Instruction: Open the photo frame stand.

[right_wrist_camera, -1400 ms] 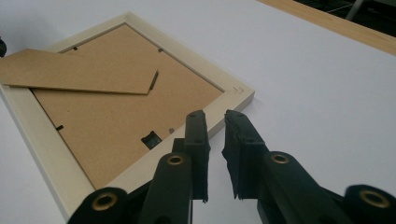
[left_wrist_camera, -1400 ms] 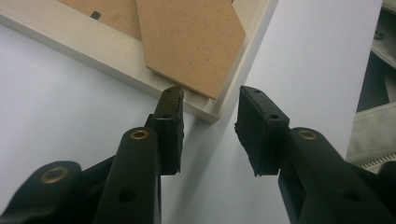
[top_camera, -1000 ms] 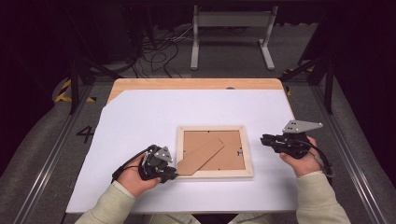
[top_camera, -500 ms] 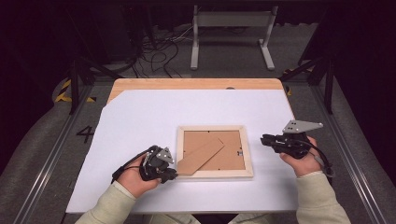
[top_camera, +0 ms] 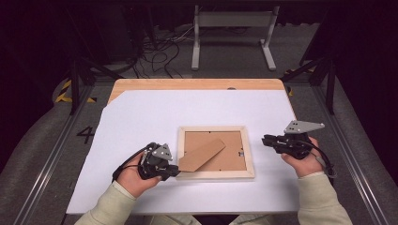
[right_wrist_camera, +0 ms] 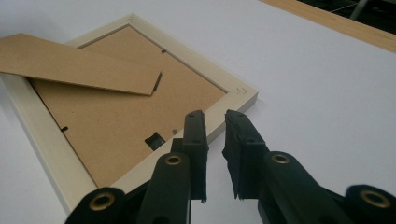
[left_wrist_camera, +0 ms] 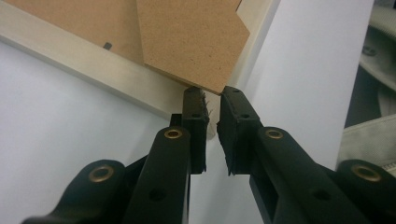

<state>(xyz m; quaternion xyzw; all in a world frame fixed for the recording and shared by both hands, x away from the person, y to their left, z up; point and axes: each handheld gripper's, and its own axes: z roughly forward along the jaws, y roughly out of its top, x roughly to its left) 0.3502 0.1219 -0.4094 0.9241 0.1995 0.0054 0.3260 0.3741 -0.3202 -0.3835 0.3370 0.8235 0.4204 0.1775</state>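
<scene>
Stand flap (top_camera: 202, 154) long axis diagonal across frame (top_camera: 215, 175), left tongs (top_camera: 176, 171) at lower end.

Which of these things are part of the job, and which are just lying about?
Part of the job:
- pale wooden picture frame lying face down
- brown fibreboard stand flap on its back
- left gripper, jaws nearly shut at the flap's corner
- right gripper

Just lying about:
- white sheet covering the table
- grey metal stand
- black cables on the floor
</scene>
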